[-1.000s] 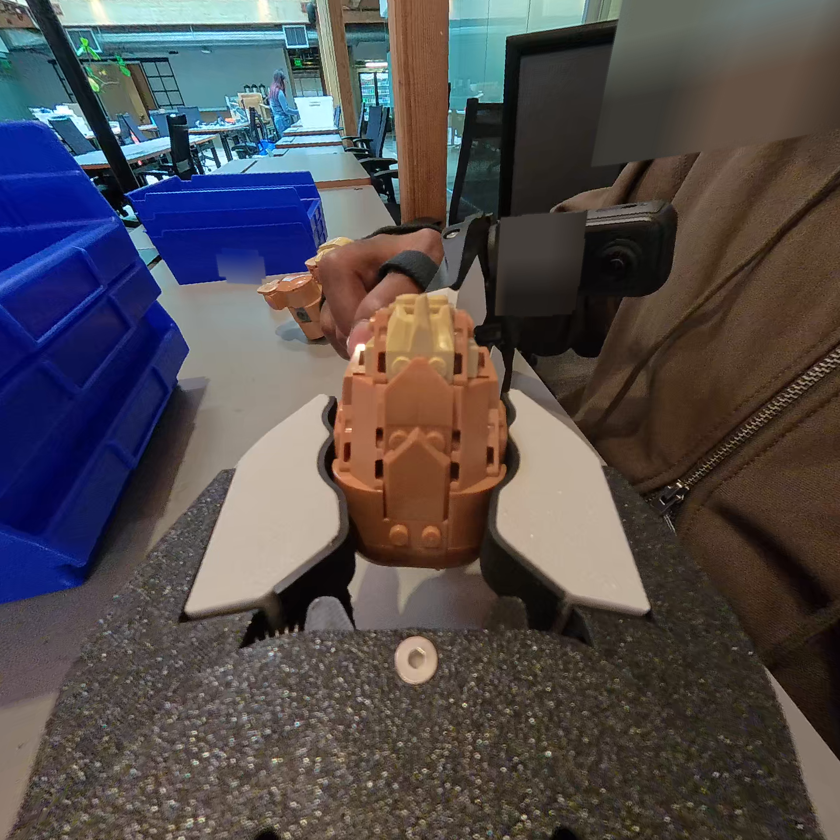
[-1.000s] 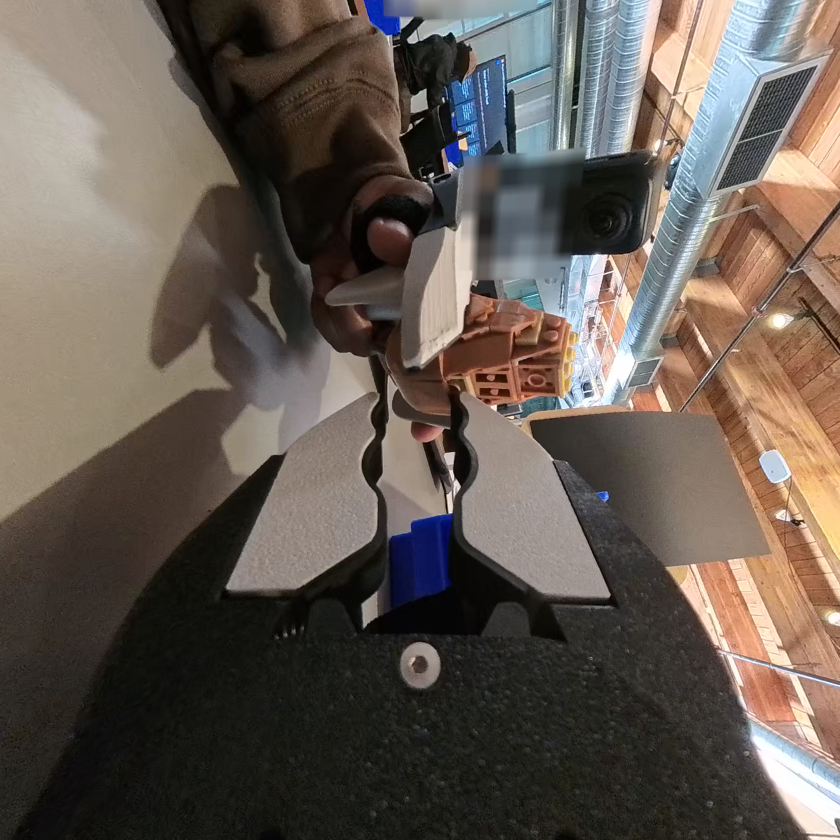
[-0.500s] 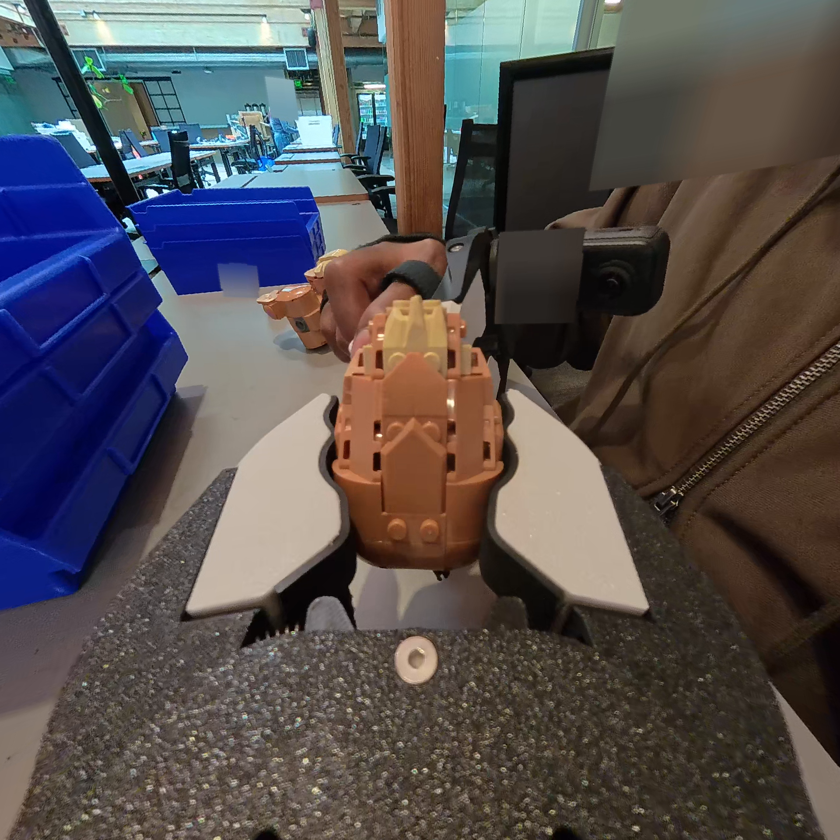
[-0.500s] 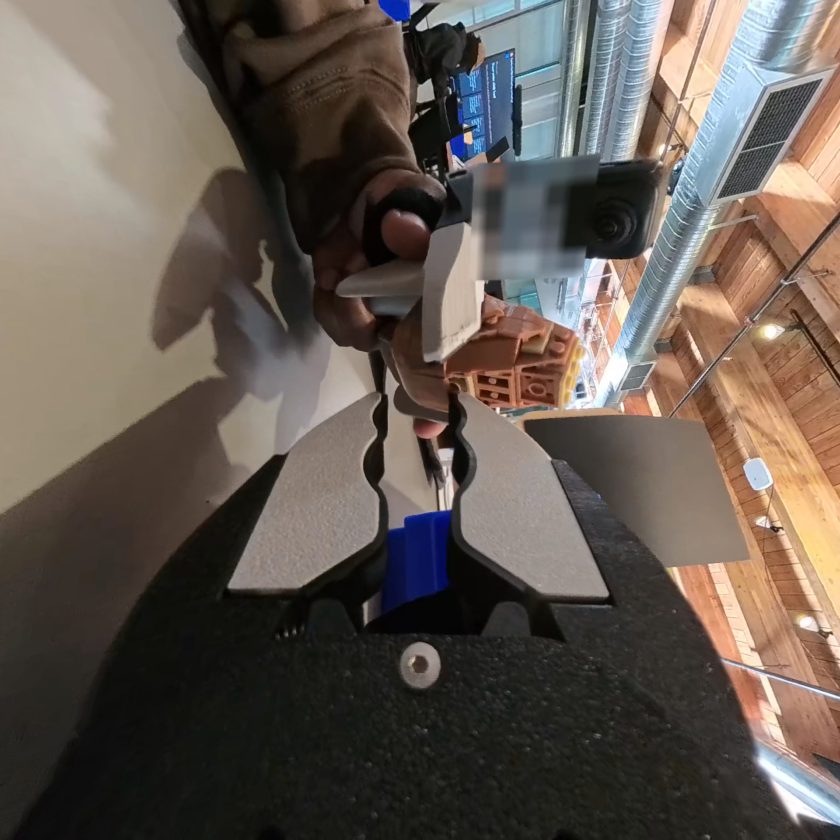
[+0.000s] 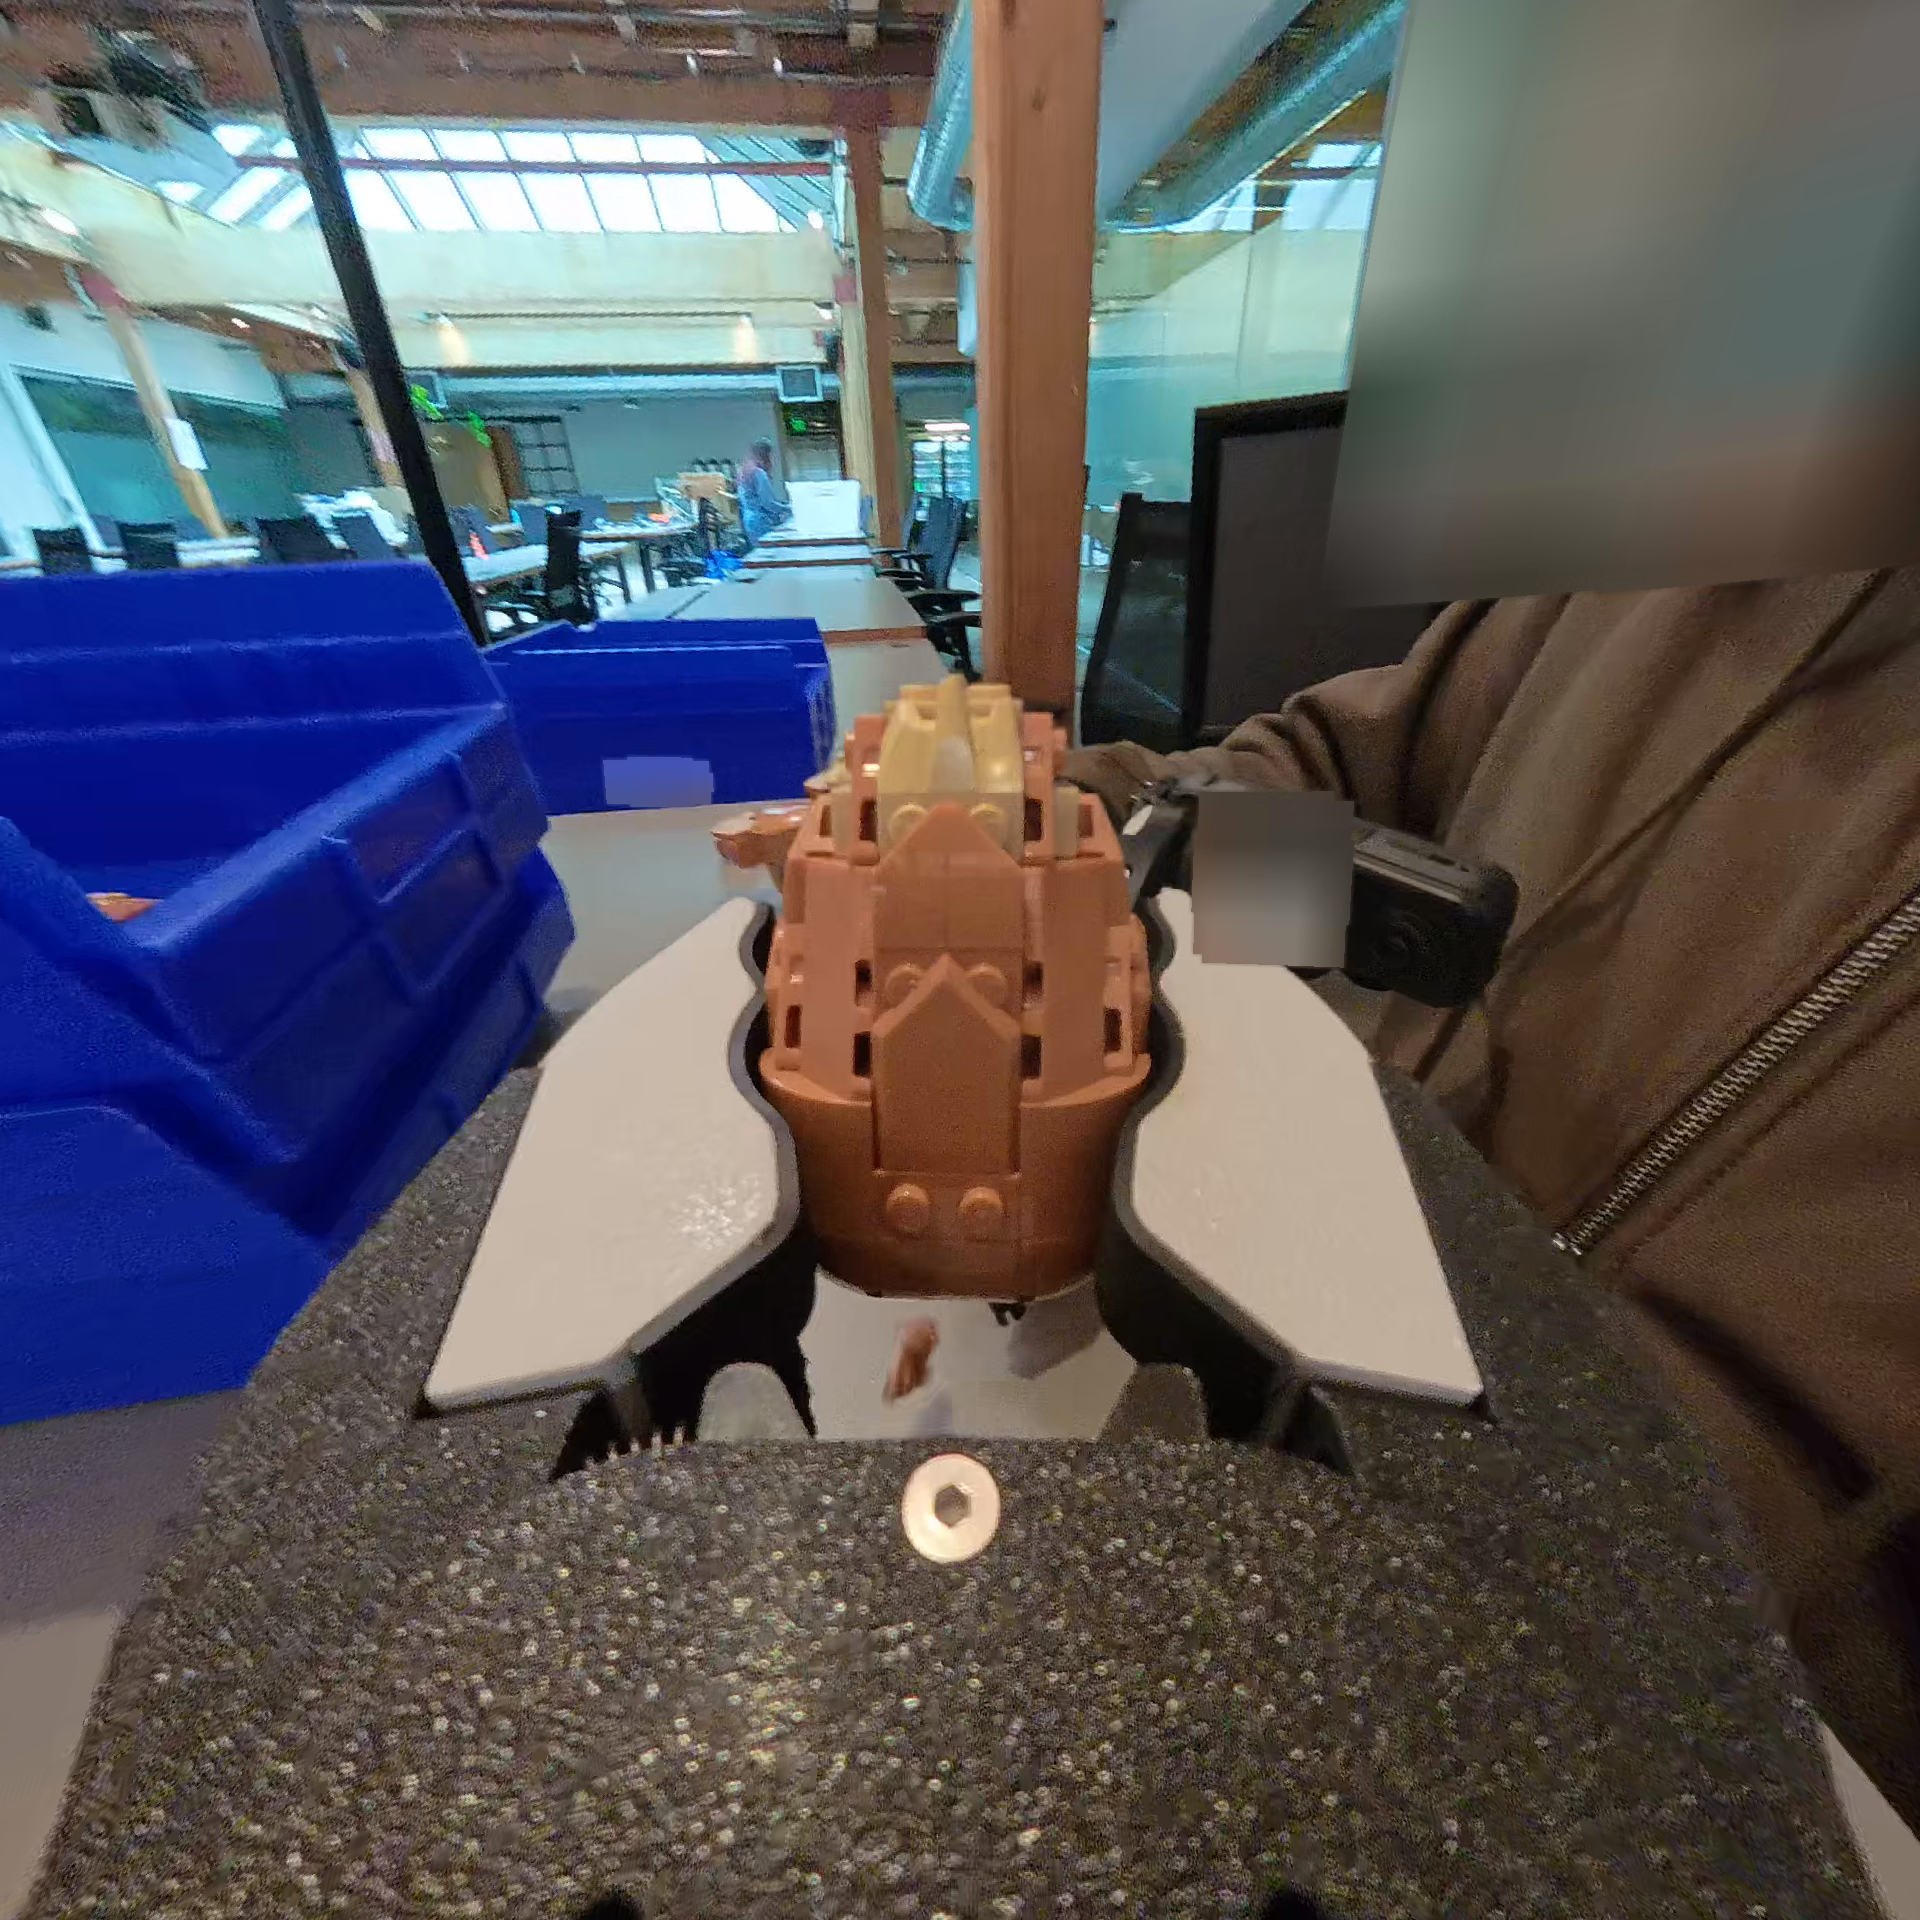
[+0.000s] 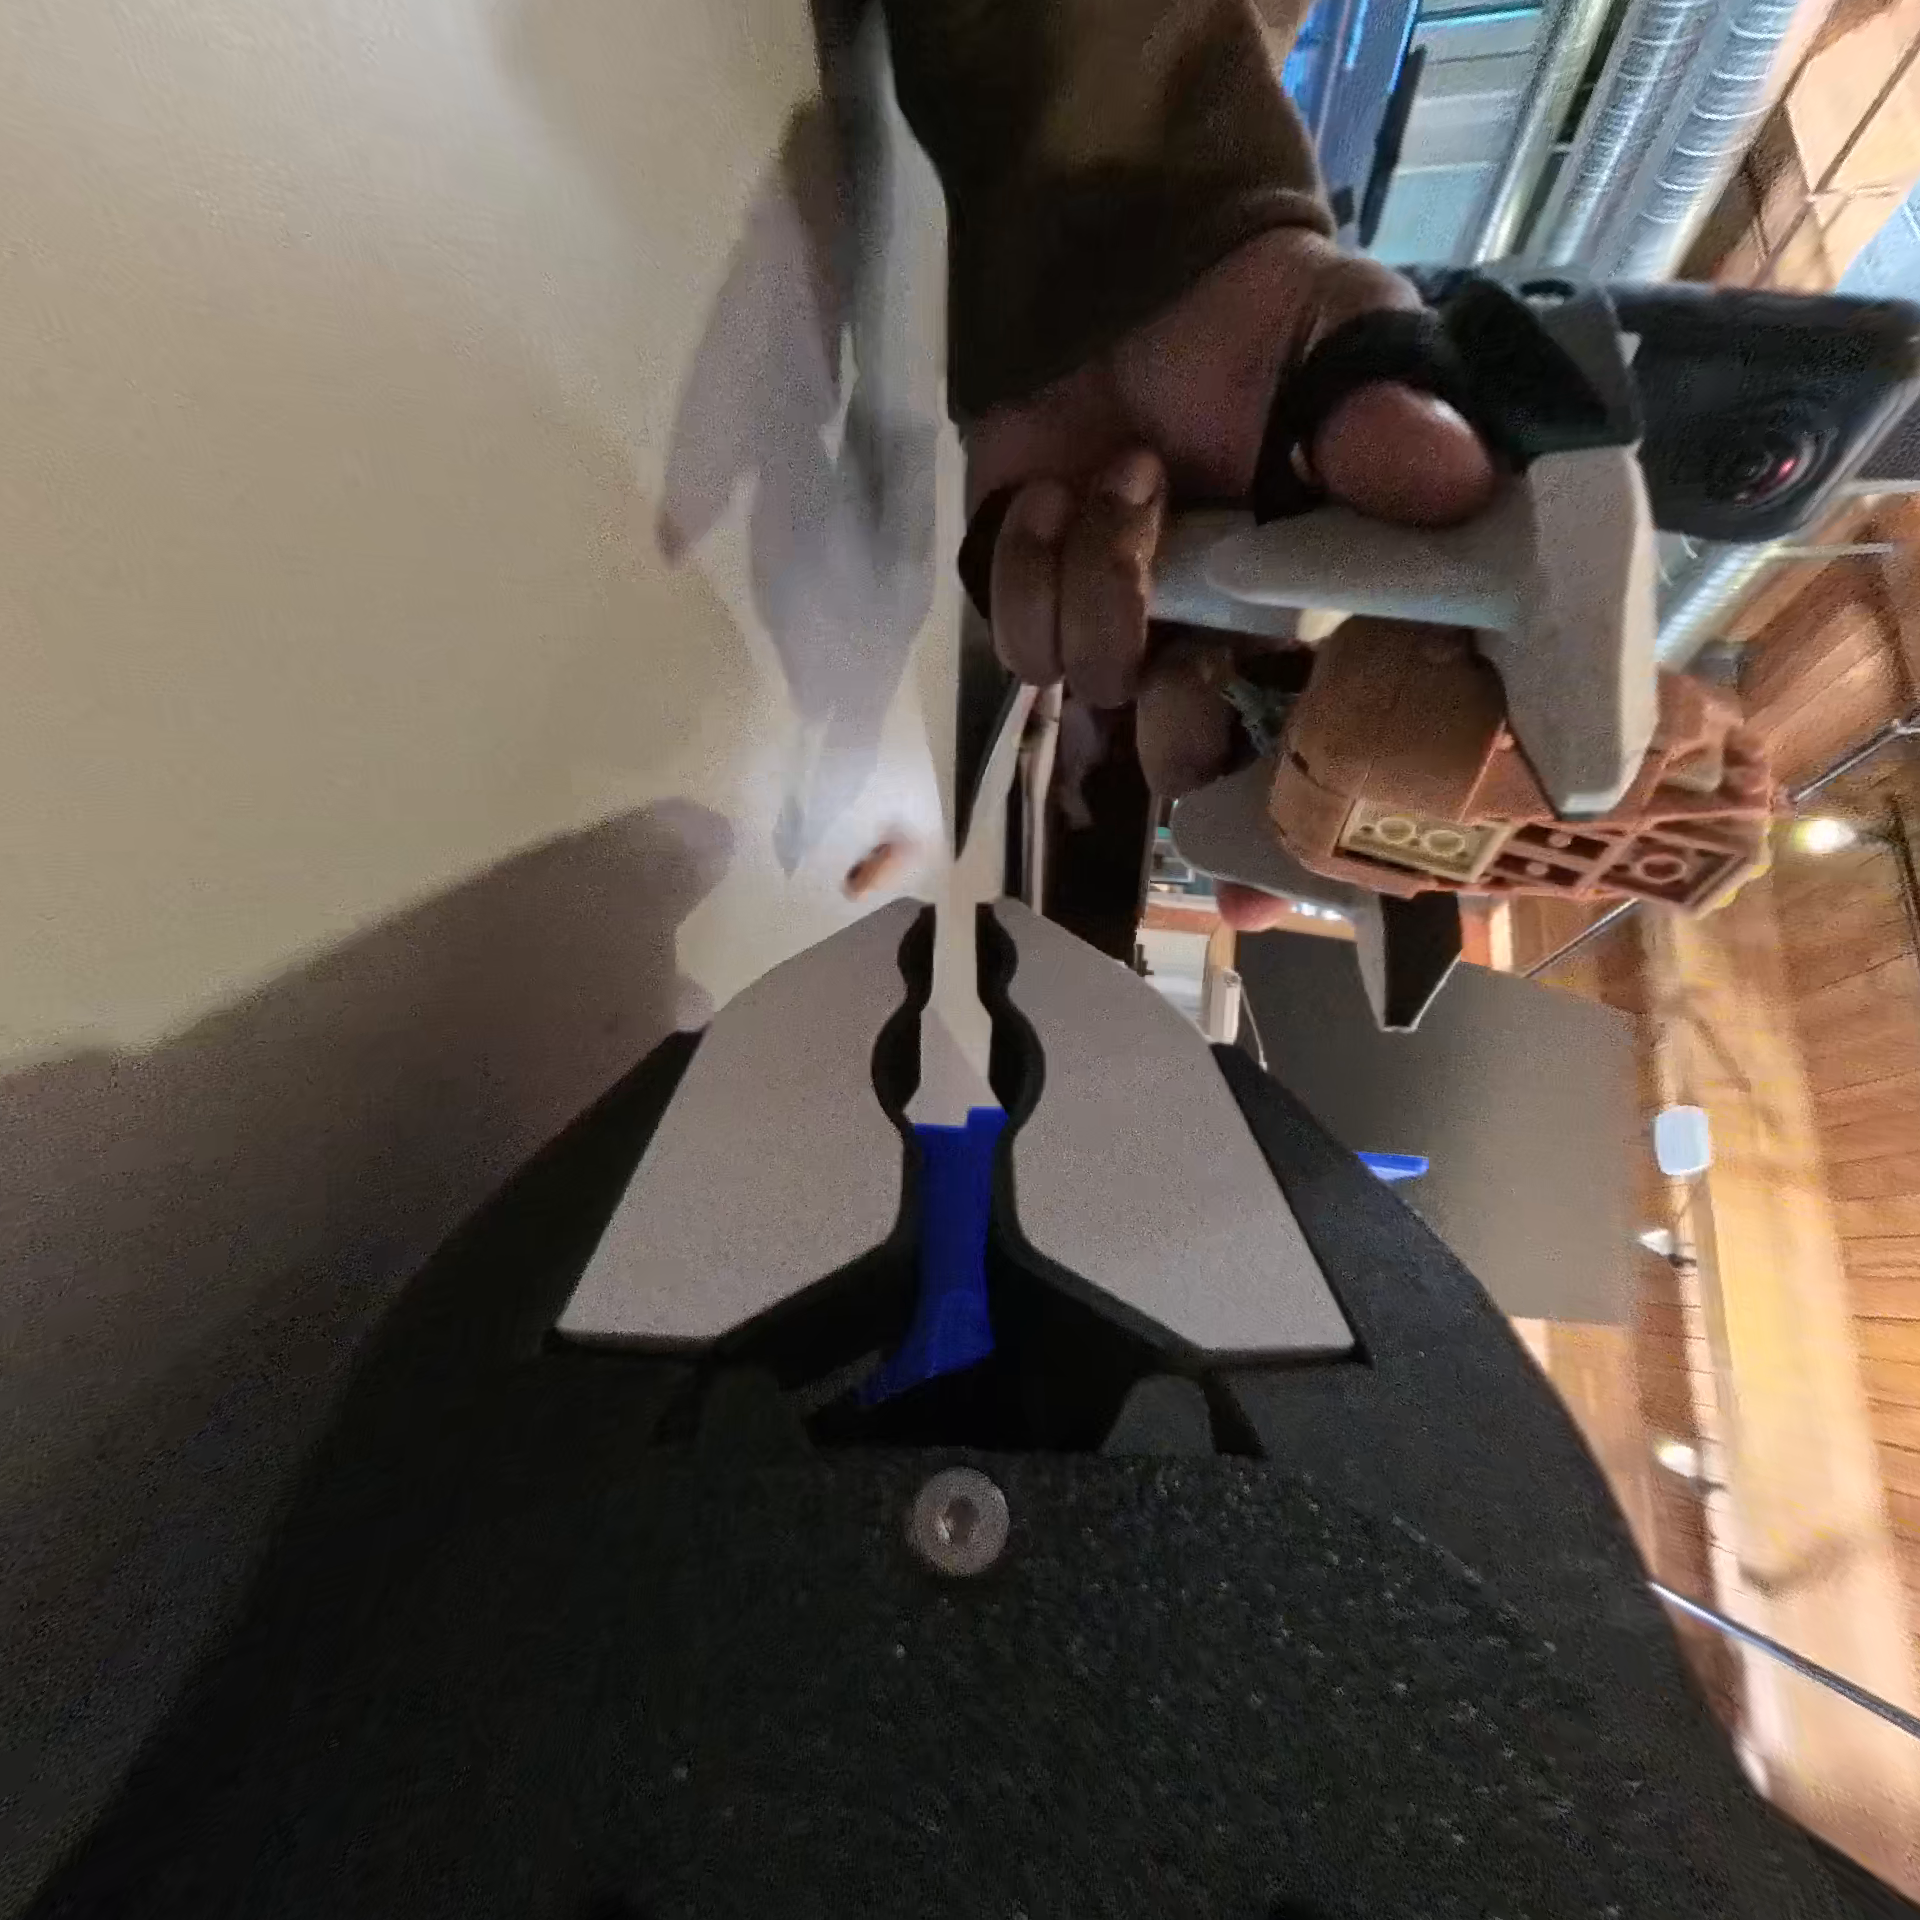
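Brick model (image 5: 954, 1023), brown with a tan top, sits pinched in the left tool (image 5: 954, 997) above the counter (image 5: 634, 883), beside blue bins (image 5: 239, 935). Right tool (image 6: 958, 1023) is almost pressed together, holding nothing.

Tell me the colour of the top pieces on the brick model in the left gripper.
Pale tan, on the brown brick model; left wrist view shows it best.

brown brick model (image 5: 951, 1049) clamped upright.
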A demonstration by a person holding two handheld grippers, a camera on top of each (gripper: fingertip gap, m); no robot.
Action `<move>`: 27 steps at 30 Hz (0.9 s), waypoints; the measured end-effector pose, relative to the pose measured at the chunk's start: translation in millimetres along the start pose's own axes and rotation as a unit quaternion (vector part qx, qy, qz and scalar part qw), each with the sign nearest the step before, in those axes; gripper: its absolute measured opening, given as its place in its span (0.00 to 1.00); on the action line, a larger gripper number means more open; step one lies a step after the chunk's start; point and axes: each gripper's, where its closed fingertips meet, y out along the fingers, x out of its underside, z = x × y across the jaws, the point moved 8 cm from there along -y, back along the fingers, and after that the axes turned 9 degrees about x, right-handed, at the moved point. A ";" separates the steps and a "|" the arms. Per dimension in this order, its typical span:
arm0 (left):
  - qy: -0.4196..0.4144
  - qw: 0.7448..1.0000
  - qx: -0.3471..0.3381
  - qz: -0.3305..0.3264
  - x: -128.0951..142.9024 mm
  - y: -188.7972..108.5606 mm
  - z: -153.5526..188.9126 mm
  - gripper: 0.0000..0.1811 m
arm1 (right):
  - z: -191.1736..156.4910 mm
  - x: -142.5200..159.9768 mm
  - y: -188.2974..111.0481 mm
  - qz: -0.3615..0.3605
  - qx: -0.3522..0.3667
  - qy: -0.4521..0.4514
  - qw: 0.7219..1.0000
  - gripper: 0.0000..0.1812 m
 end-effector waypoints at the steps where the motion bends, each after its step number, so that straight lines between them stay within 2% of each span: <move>1: 0.002 1.000 -0.006 0.002 -1.0 -2.1 0.0 0.37 | 1.1 -1.1 1.2 0.002 -0.002 0.015 1.000 0.04; 7: -0.009 1.000 -0.027 -0.008 4.6 -1.3 -5.3 0.37 | 9.3 12.7 0.3 -0.016 -0.020 0.106 0.994 0.04; 12: -0.014 0.998 -0.055 0.010 2.3 -5.9 -10.5 0.37 | 21.3 44.3 3.9 -0.081 -0.041 0.259 0.961 0.07; 14: -0.018 0.998 -0.064 0.024 0.4 -8.4 -12.4 0.37 | 20.2 53.4 6.7 -0.099 -0.059 0.317 0.942 0.08; 16: -0.021 0.997 -0.068 0.037 -1.6 -9.8 -13.2 0.37 | 16.2 59.8 12.7 -0.120 -0.092 0.386 0.910 0.11; 20: -0.017 0.996 -0.068 0.050 -5.2 -8.9 -11.4 0.37 | 9.1 66.6 30.8 -0.165 -0.158 0.524 0.821 0.14; 23: -0.012 0.996 -0.068 0.053 -7.0 -8.2 -10.3 0.37 | 7.7 65.8 41.6 -0.184 -0.186 0.560 0.786 0.15; 27: -0.014 0.996 -0.066 0.054 -6.8 -7.6 -10.3 0.37 | 2.4 61.4 51.5 -0.212 -0.215 0.555 0.775 0.20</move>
